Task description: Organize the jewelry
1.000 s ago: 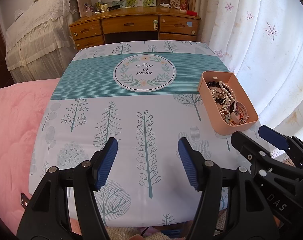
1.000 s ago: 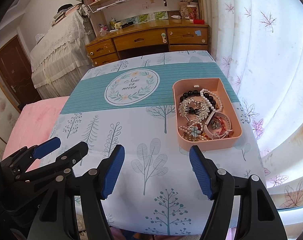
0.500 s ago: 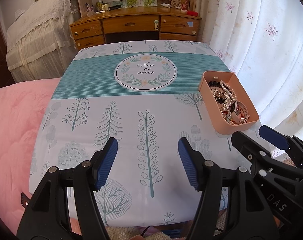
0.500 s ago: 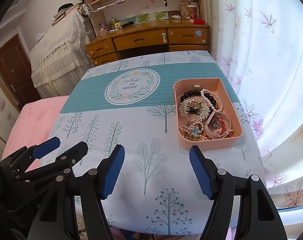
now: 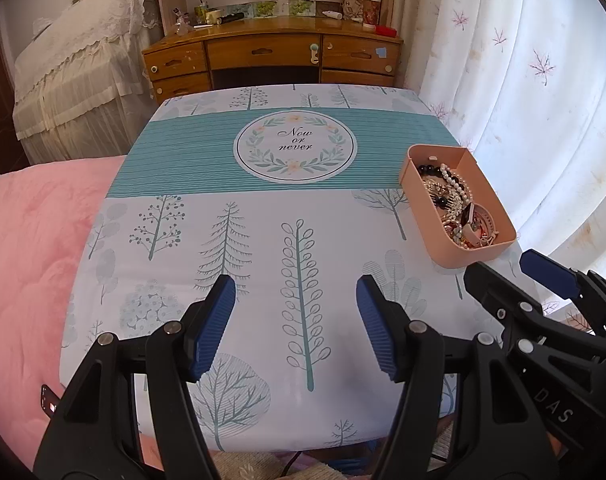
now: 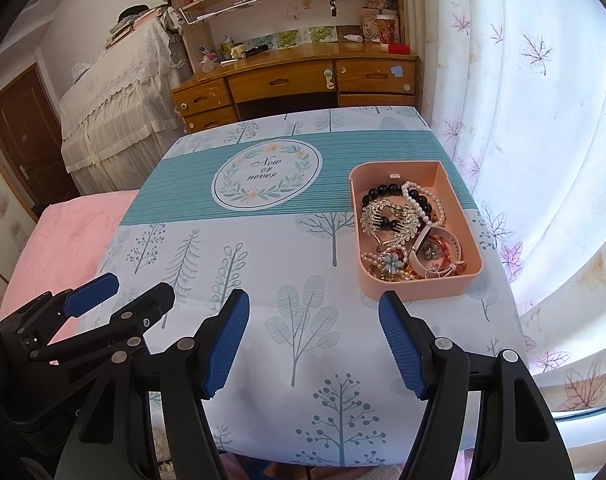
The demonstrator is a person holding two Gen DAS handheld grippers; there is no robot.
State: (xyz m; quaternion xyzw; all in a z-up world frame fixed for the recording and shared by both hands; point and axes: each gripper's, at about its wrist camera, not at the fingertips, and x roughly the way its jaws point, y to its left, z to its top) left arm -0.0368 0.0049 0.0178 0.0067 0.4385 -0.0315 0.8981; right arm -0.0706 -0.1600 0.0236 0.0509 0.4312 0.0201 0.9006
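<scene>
A pink open box (image 6: 475,276) stands on the right side of the table, filled with jewelry: a black bead bracelet (image 6: 377,192), a pearl string (image 6: 423,208), a silver hair comb (image 6: 387,216) and flower pieces. The box also shows in the left wrist view (image 5: 435,216). My left gripper (image 5: 295,308) is open and empty above the table's near edge, left of the box. My right gripper (image 6: 314,320) is open and empty, just in front of the box's near wall. Each gripper shows in the other's view.
The table wears a tree-print cloth with a teal band and a round "Now or never" emblem (image 6: 267,174). A pink bed (image 5: 27,248) lies to the left. A wooden desk (image 6: 303,80) stands behind. A white curtain (image 6: 543,160) hangs at right.
Both views have shifted very slightly; the grippers stay open and nothing on the table has moved.
</scene>
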